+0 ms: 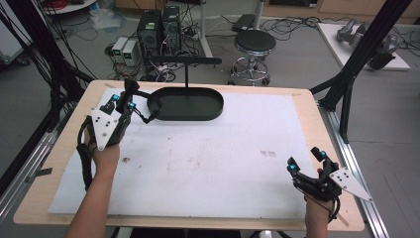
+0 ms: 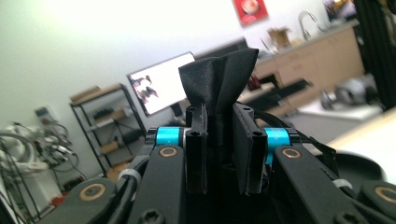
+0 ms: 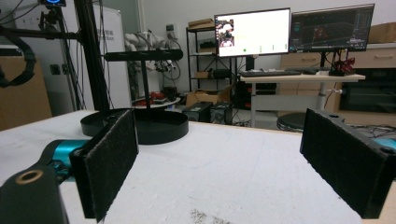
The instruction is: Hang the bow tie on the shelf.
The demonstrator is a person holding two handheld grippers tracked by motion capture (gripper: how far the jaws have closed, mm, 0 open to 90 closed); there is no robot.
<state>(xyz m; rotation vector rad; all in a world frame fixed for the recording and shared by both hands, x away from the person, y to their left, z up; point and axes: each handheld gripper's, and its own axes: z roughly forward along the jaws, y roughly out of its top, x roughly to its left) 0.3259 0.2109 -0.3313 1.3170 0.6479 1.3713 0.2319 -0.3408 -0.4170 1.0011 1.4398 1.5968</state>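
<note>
My left gripper (image 1: 125, 102) is held above the table's far left, shut on a black strap (image 1: 143, 113). One end of the strap sticks up past the jaws and the rest loops down toward the black oval stand base (image 1: 198, 113). In the left gripper view the strap's folded black fabric (image 2: 219, 81) rises from between the closed pads of my left gripper (image 2: 219, 144). My right gripper (image 1: 307, 161) rests at the near right of the table, open, with nothing between its pads (image 3: 109, 158). The right gripper view also catches the strap (image 3: 21, 56) hanging at upper left.
The stand has an upright post and a horizontal black bar (image 1: 185, 60) above its base. A white sheet (image 1: 208, 158) covers the wooden table. Behind the table are a stool (image 1: 254, 44), computer towers (image 1: 158, 27) and cables on the floor.
</note>
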